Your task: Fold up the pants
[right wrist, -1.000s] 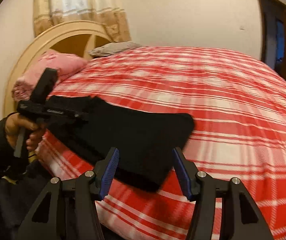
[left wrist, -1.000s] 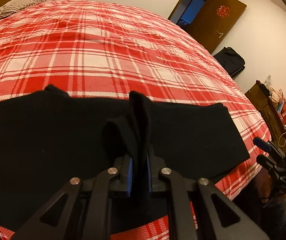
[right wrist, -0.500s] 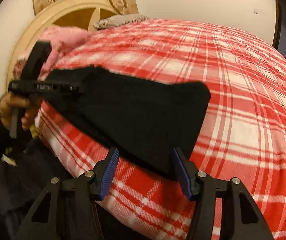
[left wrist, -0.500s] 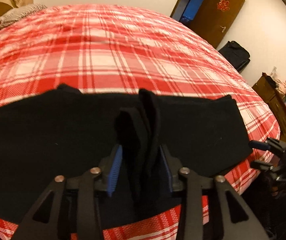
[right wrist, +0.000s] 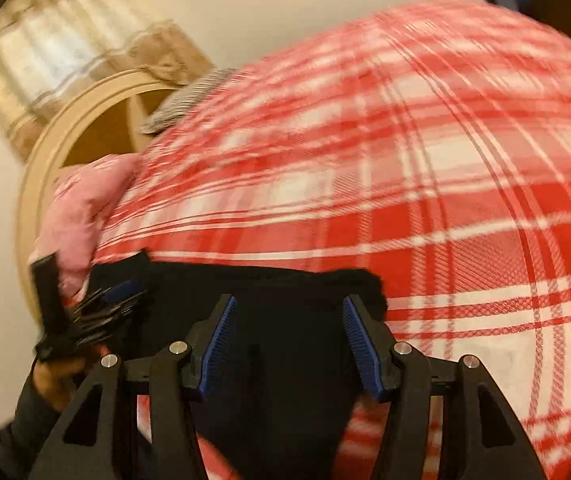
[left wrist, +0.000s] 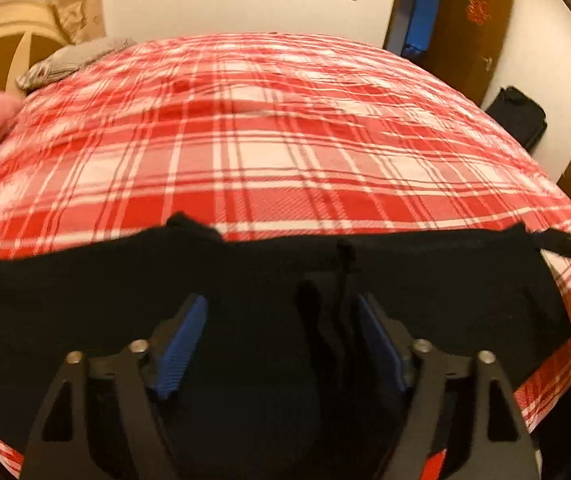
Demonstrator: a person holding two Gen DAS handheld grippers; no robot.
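Black pants (left wrist: 85, 300) lie flat in a long band along the near edge of the red plaid bed (left wrist: 269, 152). My left gripper (left wrist: 281, 304) is open right over them, and a small raised fold of the cloth (left wrist: 341, 280) stands loose beside its right pad. My right gripper (right wrist: 289, 302) is open too, low over one end of the pants (right wrist: 293, 360), with the fabric's corner just past its right fingertip. The right wrist view is blurred and catches the left gripper (right wrist: 85, 312) held by a hand (right wrist: 57, 376). The right gripper's tip (left wrist: 565, 244) shows at the pants' far right corner.
A pink pillow (right wrist: 81, 208) and a grey pillow (left wrist: 73, 60) lie by the rounded wooden headboard (right wrist: 85, 120). A brown door (left wrist: 465, 28) and a black bag (left wrist: 521, 116) stand past the bed's far side. The bed's edge runs just below the pants.
My left gripper opened and let go of the pinched fold, which now stands loose. My right gripper stayed open and swung in close over the end of the pants.
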